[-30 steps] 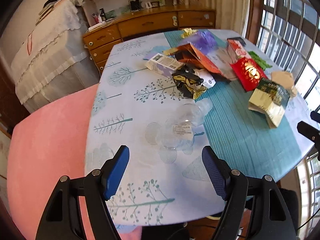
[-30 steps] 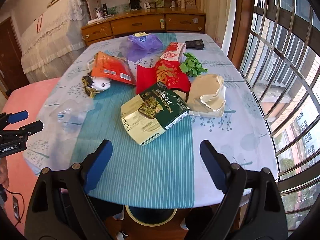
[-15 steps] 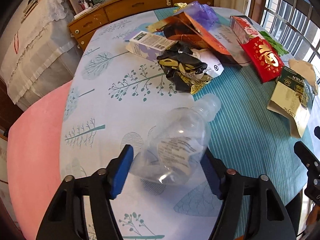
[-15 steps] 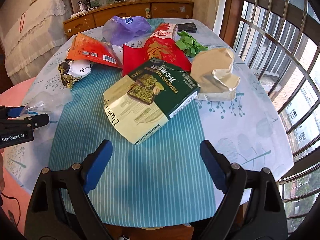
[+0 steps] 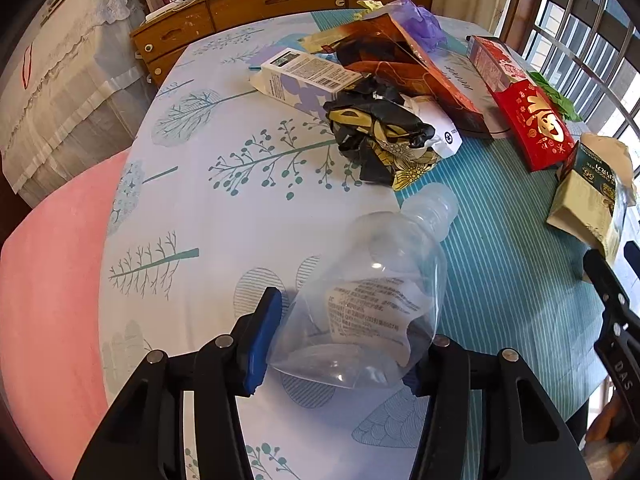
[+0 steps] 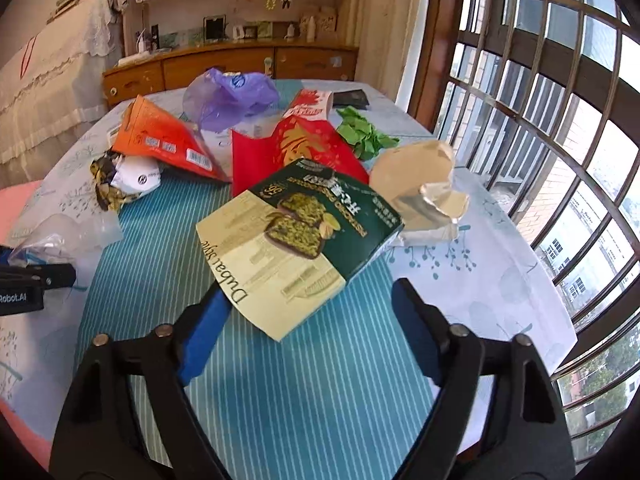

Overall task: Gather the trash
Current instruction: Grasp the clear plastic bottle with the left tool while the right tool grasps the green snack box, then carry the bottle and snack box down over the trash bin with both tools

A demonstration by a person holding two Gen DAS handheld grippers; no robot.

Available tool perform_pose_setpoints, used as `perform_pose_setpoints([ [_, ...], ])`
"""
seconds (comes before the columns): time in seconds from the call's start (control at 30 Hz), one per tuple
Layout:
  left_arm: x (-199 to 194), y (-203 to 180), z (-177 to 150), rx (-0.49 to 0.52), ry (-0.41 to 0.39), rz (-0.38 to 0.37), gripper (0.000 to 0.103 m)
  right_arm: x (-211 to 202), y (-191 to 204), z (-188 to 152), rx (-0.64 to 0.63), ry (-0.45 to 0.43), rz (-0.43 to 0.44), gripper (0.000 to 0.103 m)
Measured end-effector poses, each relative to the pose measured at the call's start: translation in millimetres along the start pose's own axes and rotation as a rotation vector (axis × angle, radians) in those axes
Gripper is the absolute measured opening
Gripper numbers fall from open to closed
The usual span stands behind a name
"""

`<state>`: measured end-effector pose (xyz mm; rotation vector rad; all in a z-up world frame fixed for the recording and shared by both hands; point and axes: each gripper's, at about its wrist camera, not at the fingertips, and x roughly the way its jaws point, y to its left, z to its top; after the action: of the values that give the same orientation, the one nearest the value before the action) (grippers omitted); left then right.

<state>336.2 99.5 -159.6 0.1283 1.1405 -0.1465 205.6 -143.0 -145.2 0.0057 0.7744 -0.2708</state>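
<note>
My left gripper (image 5: 340,344) is shut on a clear crushed plastic bottle (image 5: 372,296) near the table's front, its blue pads (image 5: 262,344) pressing both sides. The bottle also shows at the left of the right wrist view (image 6: 64,236). My right gripper (image 6: 308,328) is open around the near end of a green and cream pistachio chocolate box (image 6: 300,236); the box lies between the fingers, with a gap to the right finger. The box also shows in the left wrist view (image 5: 588,204).
More trash lies on the table (image 5: 224,128): a black-gold wrapper (image 5: 380,136), white carton (image 5: 304,76), orange bag (image 6: 164,144), purple bag (image 6: 228,96), red packet (image 6: 296,152), green scraps (image 6: 364,136), beige bag (image 6: 420,188). A pink seat (image 5: 48,288) is left; window bars are right.
My left gripper has moved forward and closed on the bottle. My right gripper has advanced until the box's near end lies between its fingers.
</note>
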Motion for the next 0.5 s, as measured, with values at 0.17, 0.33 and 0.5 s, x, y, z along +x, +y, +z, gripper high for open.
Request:
perform_pose_setpoints([
  [0.17, -1.2, 6.8, -1.1, -0.024, -0.003, -0.027, 0.052, 3.5, -7.2, -1.6, 0.038, -0.019, 0.01, 0.046],
  [0.33, -13.3, 8.0, -8.0, -0.034, -0.038, -0.027, 0.051, -6.6, -20.1, -3.0, 0.059, -0.075, 0.024, 0.016],
  [0.5, -35.4, 7.9, -19.7, -0.058, -0.074, -0.04, 0.051, -31.5, -32.3, -5.3, 0.055, -0.117, 0.064, 0.008],
])
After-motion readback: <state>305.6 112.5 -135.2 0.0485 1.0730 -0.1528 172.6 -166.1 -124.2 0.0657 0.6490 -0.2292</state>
